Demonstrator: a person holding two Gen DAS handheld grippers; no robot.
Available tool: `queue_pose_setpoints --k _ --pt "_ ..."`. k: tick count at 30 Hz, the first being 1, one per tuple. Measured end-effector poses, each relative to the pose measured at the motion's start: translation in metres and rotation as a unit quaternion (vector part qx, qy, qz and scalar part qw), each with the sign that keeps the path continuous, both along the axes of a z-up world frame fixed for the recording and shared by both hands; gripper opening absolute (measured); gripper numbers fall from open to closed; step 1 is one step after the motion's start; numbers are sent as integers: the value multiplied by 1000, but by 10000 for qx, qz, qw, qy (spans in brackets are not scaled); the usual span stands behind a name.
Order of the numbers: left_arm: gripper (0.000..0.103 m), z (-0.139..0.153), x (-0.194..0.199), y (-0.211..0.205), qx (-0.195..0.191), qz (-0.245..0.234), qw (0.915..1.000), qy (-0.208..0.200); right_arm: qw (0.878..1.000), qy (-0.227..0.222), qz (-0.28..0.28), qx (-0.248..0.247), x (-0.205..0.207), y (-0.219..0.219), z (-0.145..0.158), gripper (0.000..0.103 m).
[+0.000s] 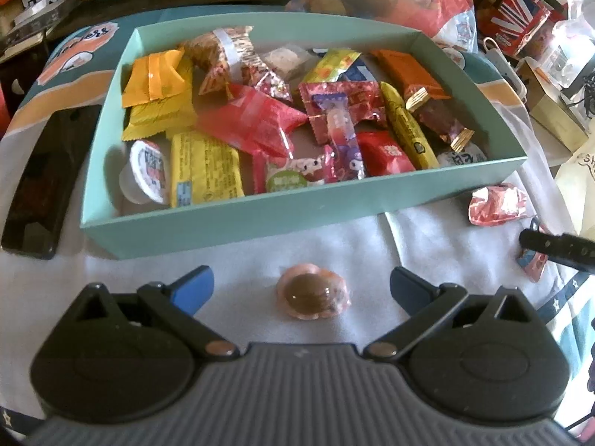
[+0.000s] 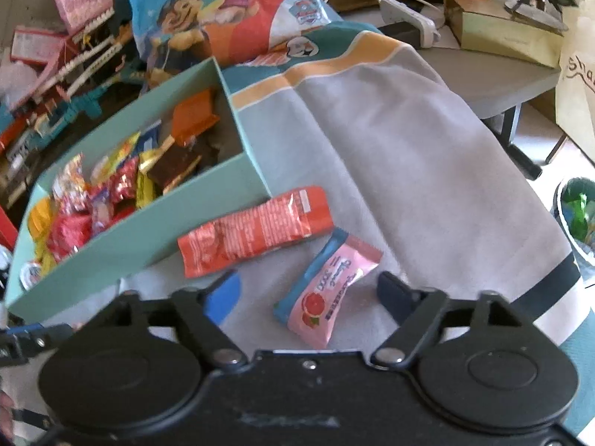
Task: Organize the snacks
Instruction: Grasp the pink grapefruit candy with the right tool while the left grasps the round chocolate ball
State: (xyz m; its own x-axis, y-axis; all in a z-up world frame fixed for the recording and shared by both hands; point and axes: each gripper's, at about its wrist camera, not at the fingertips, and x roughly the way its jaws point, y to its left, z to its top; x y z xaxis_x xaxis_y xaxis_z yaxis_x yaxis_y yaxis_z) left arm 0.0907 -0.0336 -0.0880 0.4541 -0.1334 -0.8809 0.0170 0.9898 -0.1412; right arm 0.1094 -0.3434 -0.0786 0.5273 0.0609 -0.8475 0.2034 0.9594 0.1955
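Pink and glossy, that round jelly cup (image 1: 313, 296) sits right between your left tool (image 1: 302, 290) fingers, on the pale cloth (image 1: 111, 271) just short of the teal box (image 1: 297, 219). The tool is spread wide and holds nothing, both blue pads (image 1: 195, 287) standing clear of the cup. Watch it here: the cup looks domed and slick, so if you close high on the dome it could squirt forward out of the pads and roll against the box wall. Get low and pinch across its wrapped rim, I'd say.

Over on your other side, the right tool (image 2: 310, 293) is equally wide open and empty, and the pink grapefruit sachet (image 2: 327, 290) lies between its fingers, skewed on a diagonal. That is your second risk: close as it lies and you may catch only a corner, and the sachet could swing or slip free on the lift. The red packet (image 2: 256, 232) lies just beyond it, near the box, so a forward nudge could push one into the other.

Both tools are held low and angled down at the desk, left one squared to the box's long wall, right one off its near corner. The box already looks heaped with sweets, so anything dropped on top could slide back out over the wall.
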Motion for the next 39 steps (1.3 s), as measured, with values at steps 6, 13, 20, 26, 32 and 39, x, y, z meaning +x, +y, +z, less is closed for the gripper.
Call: queue_pose_setpoints --k 6,13,20,26,32,39 --pt "103 -6 -4 7 -8 57 10000 53 9991 -122 169 -380 -1 12 -2 28" --pt "103 -16 -10 8 18 27 9999 103 9984 -224 500 -163 -6 23 -3 25" --pt "64 -16 -12 -16 288 -565 9977 -255 9960 -291 847 -2 -15 37 -3 25" --pt "42 -12 -19 -22 228 -825 9955 -404 9961 -273 840 48 -13 36 -3 25" --pt "42 -9 -23 -12 -22 -657 9973 -317 9964 -264 793 119 -13 34 -5 24" --pt "42 -1 -34 -10 -130 -686 9970 -333 9950 -278 948 174 -19 37 2 16"
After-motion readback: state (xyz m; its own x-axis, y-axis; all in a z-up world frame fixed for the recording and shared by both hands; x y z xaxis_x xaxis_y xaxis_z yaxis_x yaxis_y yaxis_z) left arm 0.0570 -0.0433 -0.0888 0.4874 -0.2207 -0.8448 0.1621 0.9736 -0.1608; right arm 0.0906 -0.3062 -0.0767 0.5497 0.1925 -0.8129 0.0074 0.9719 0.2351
